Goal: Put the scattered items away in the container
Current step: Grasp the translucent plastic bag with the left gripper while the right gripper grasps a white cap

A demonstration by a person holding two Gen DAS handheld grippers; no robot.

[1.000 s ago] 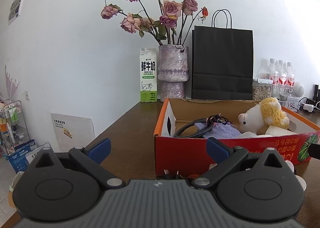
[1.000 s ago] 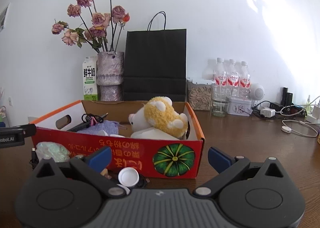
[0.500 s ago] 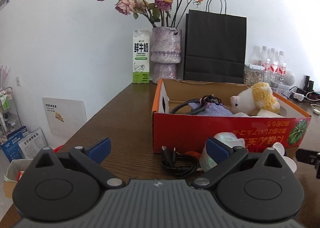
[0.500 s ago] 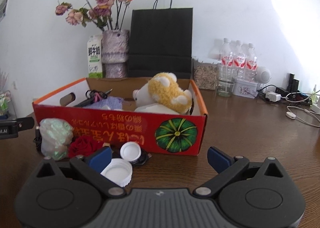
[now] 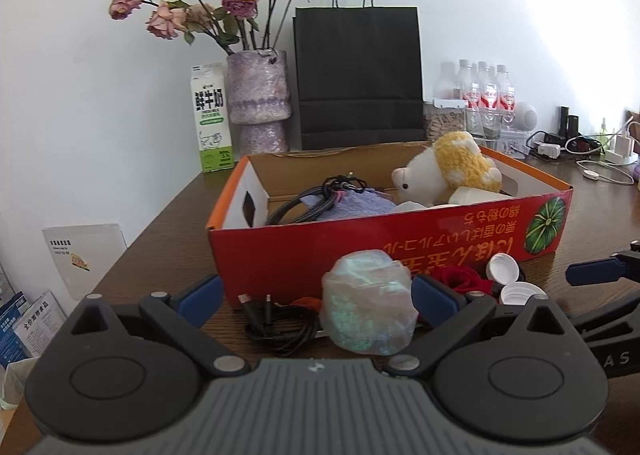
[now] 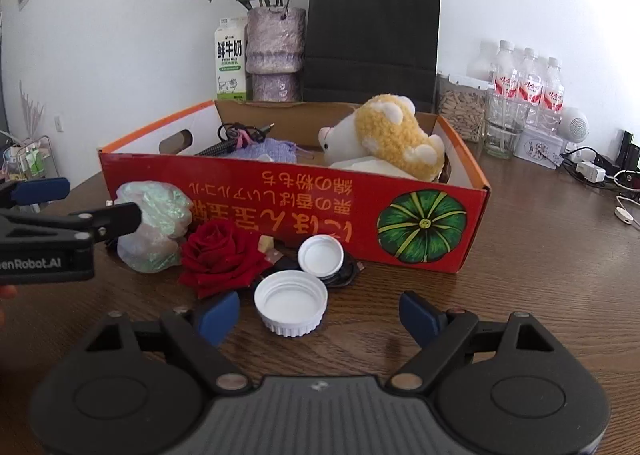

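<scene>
While my right gripper [image 6: 318, 313] closes its jaws round the big white cap [image 6: 291, 306] at lower centre, nothing gripped yet, the smooth rim could squirt fwd into the rose [image 6: 222, 255] w/ an off-centre pinch. Left gripper [image 5: 316, 295] is wide open, empty, near the iridescent bag [image 5: 369, 313]; red box [image 6: 400, 215] sits mid-frame just behind.

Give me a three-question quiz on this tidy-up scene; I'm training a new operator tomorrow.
1. True or false: the plush toy already lies in the box.
2. Which thing lies between the right gripper fingers? A) rose B) large white cap C) crinkled bag
3. Fill in: the black cable lies on the table, in front of the box, between the left gripper ____.

Key: 1 true; 2 B; 3 fingers.
</scene>
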